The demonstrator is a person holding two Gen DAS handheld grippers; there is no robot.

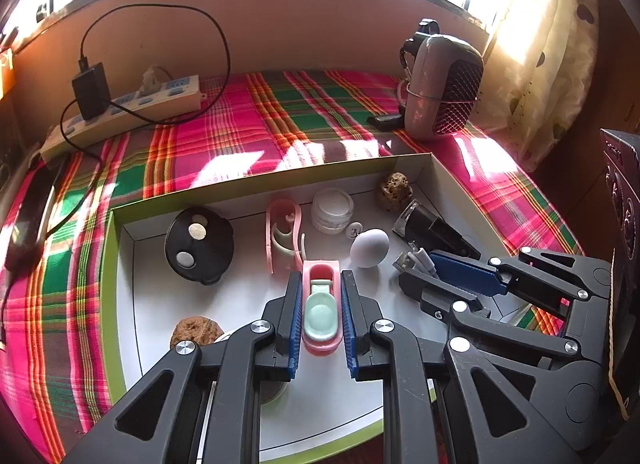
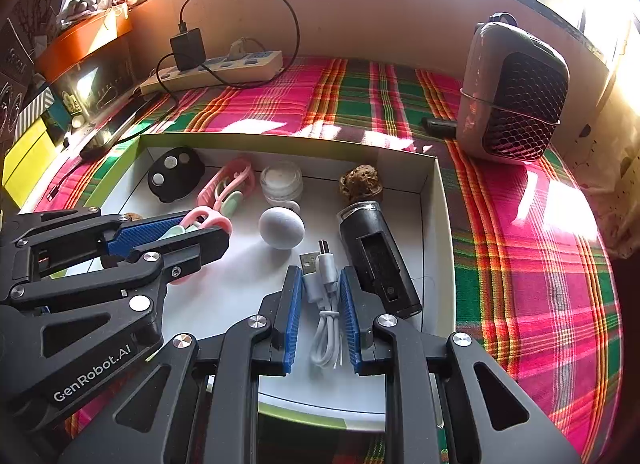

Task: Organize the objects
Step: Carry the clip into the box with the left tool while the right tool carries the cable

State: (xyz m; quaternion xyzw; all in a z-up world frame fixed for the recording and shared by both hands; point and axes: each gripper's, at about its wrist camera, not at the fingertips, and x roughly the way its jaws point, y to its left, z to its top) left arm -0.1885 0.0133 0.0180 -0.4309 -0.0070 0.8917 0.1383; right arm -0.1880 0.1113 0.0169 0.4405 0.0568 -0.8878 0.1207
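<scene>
A white box with a green rim (image 1: 116, 248) lies on the plaid cloth. In the left wrist view my left gripper (image 1: 321, 276) is shut on a pink holder with a mint insert (image 1: 320, 310), low over the box floor. From the right wrist view that gripper (image 2: 204, 225) shows at the left, with the pink holder (image 2: 214, 219) between its pads. My right gripper (image 2: 320, 272) is shut on a coiled white USB cable (image 2: 328, 328) near the box's right wall (image 2: 436, 199). The left wrist view shows the right gripper (image 1: 418, 268) beside the cable's plugs (image 1: 416, 260).
Inside the box are a black round lid (image 1: 199, 244), a second pink clip (image 1: 282, 236), a small jar (image 1: 333, 209), a grey egg (image 1: 369, 248), two walnuts (image 1: 394, 191) and a black lighter-like case (image 2: 380, 260). A power strip (image 1: 132, 107) and a small heater (image 1: 444, 87) stand behind.
</scene>
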